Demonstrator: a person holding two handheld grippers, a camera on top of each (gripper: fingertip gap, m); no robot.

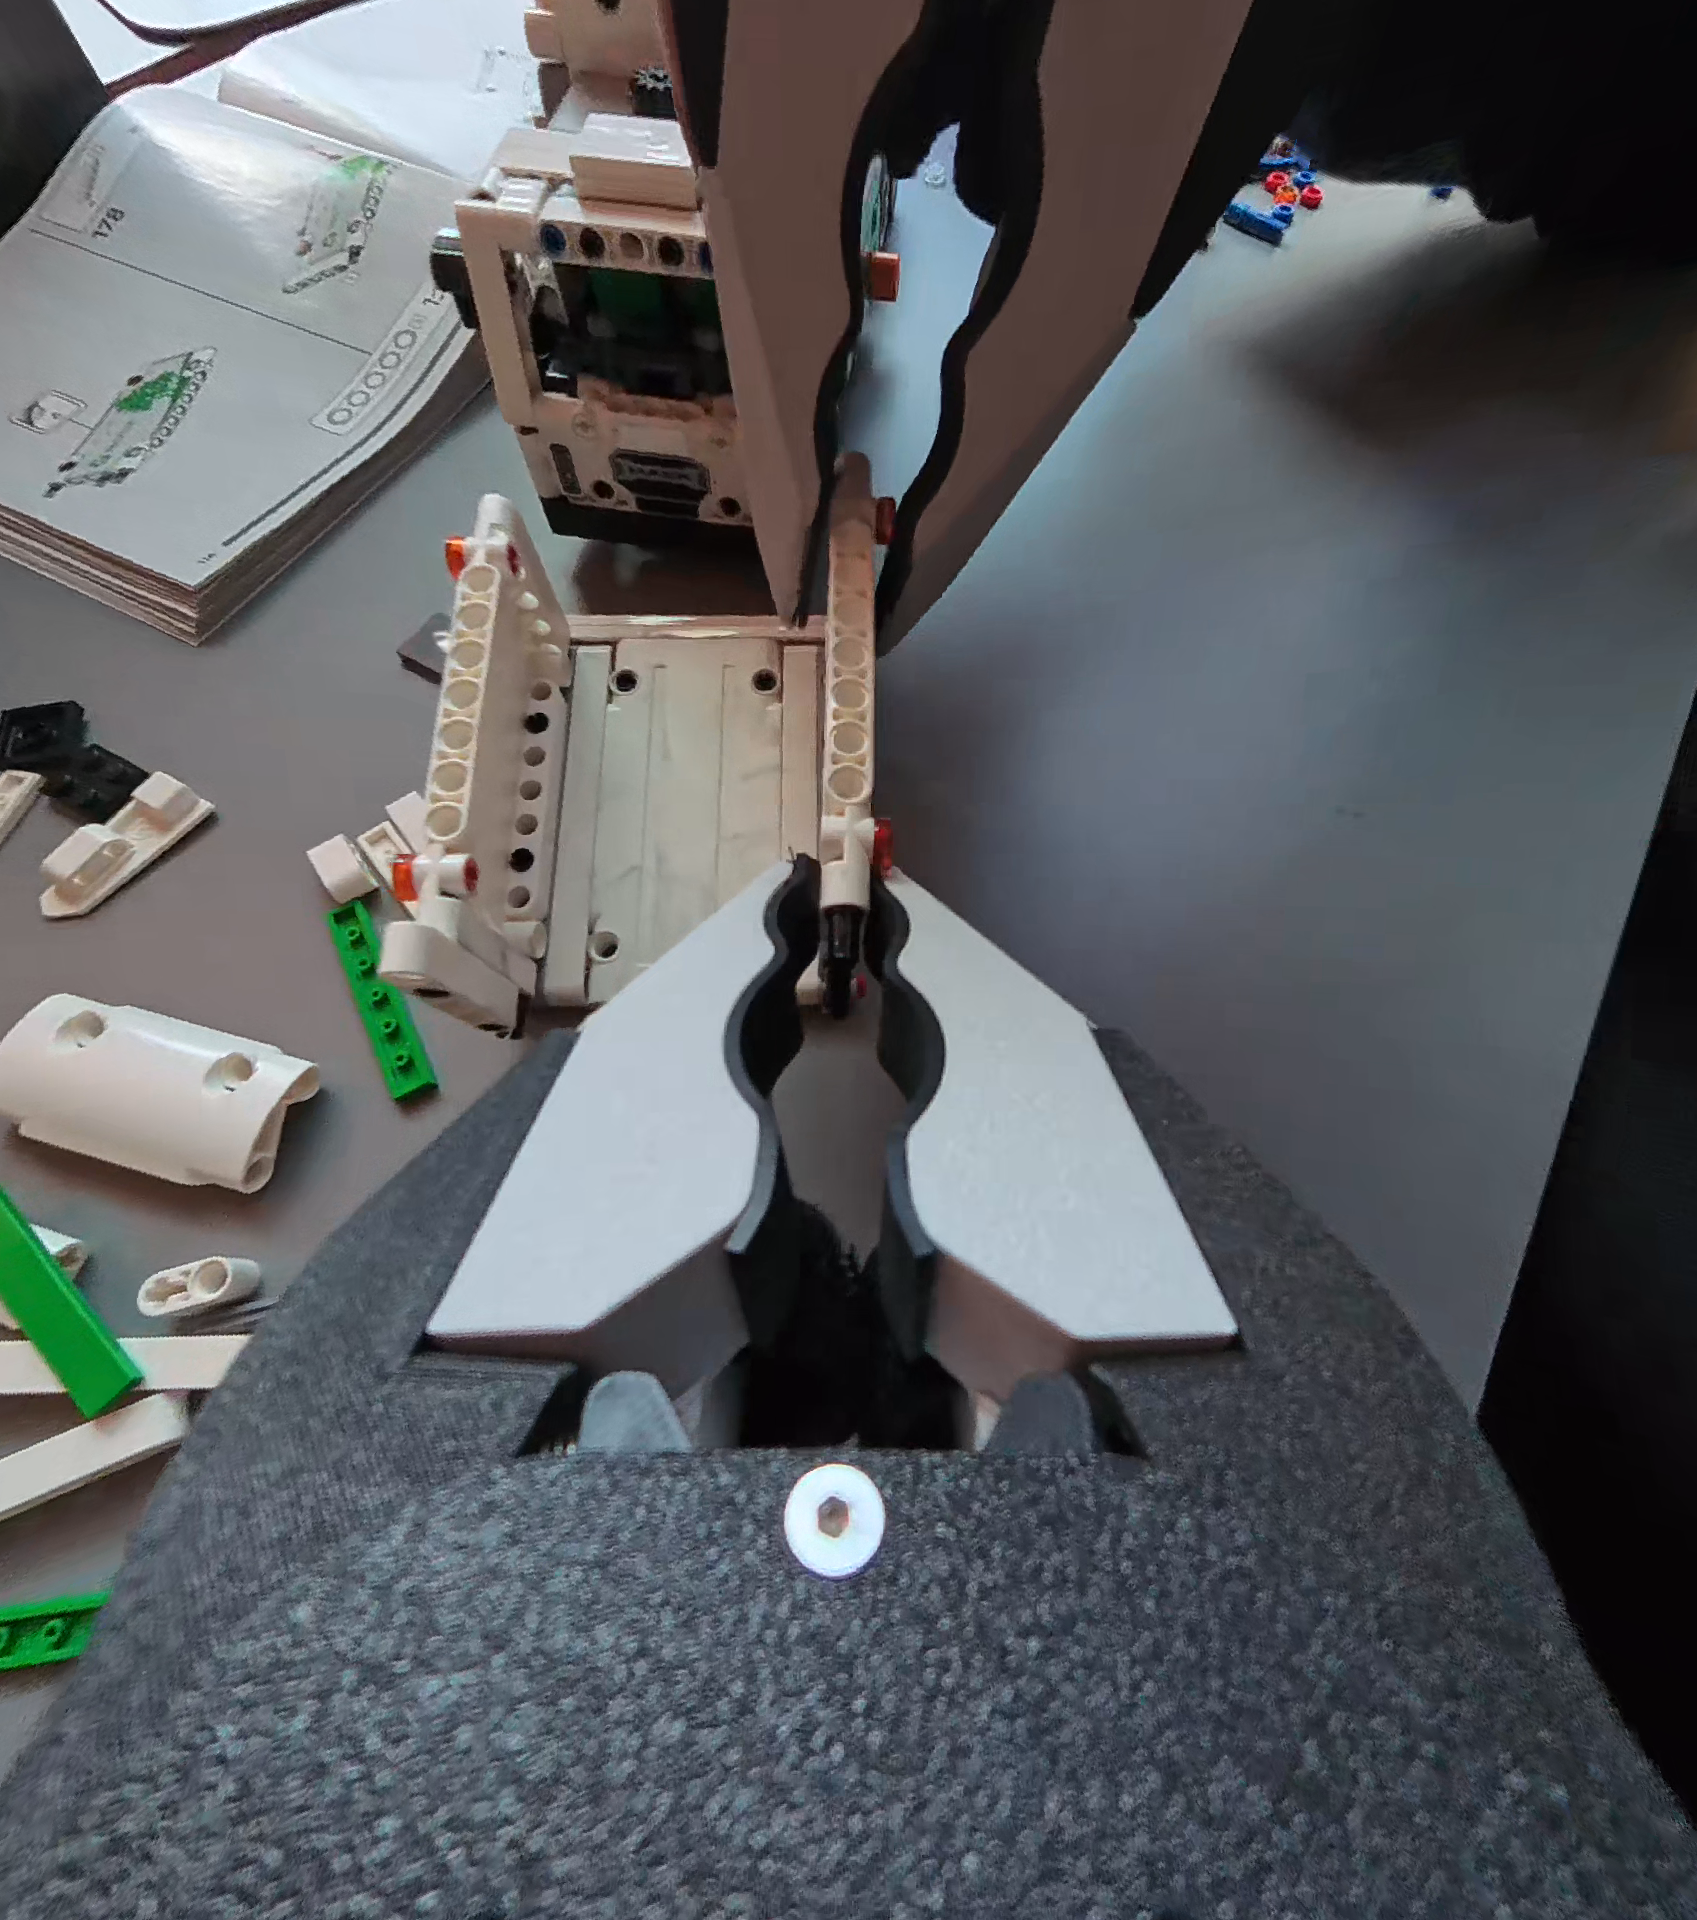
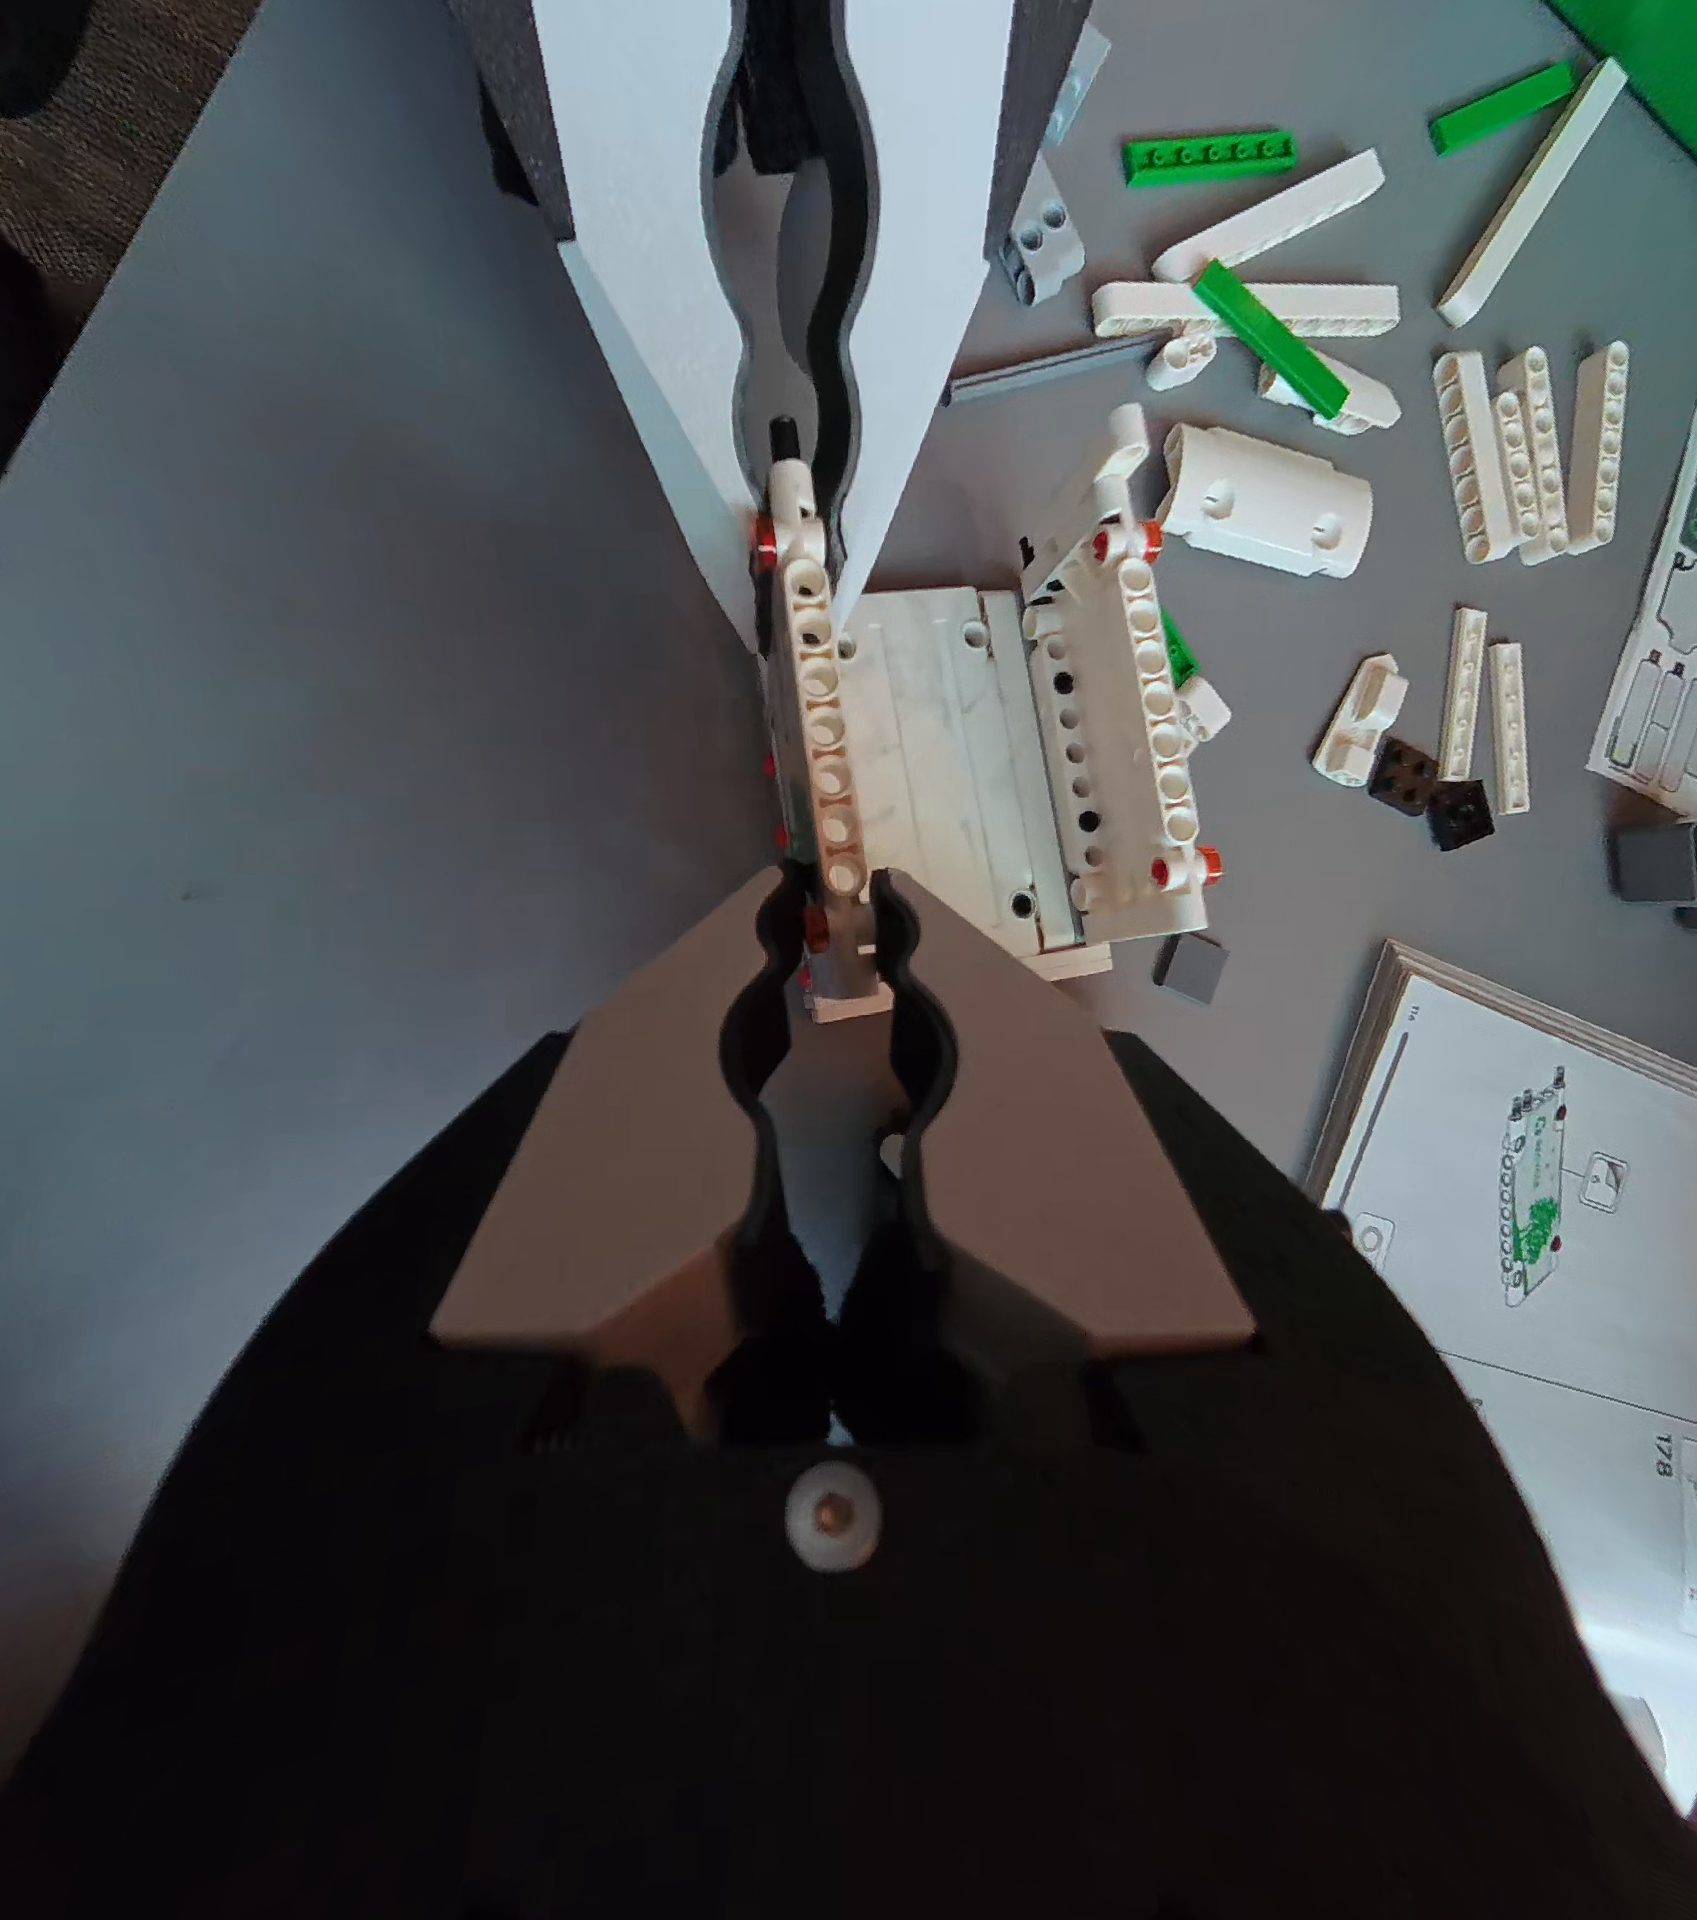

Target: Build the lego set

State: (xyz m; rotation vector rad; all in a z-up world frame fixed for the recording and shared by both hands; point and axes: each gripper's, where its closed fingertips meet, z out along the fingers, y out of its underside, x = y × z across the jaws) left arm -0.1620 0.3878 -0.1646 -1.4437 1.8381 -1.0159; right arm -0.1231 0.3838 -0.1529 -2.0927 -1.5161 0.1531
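Both claws are closed on the same white brick assembly [image 1: 688, 790], which lies near the middle of the grey desk [image 1: 1291, 779]. The left claw [image 1: 842, 914] is narrowed onto the near end of the right-hand side beam [image 1: 849, 717], where a white connector and a black pin sit between its pads. The right claw [image 2: 836, 914] grips the opposite end of that beam, its dark pads against both faces just past the last hole.

Findings, as judgement:
- Both grips bear on one thin beam. Any twist or pull between the two hands is likely to pop the beam off its pins or split it from the flat panel.
- The left claw's hold is on small end parts rather than the beam body. The black pin could slide out or the connector could rotate, and the grip would be lost.
- The opposite side beam [image 1: 496, 727] is unsupported and leans outward; lifting could drop it.
- Loose white and green pieces [image 1: 382, 997] lie close beside the assembly. Beyond it stand a partly built model [image 1: 605, 353] and an open booklet [image 1: 179, 343]. A sideways sweep would scatter or strike them.
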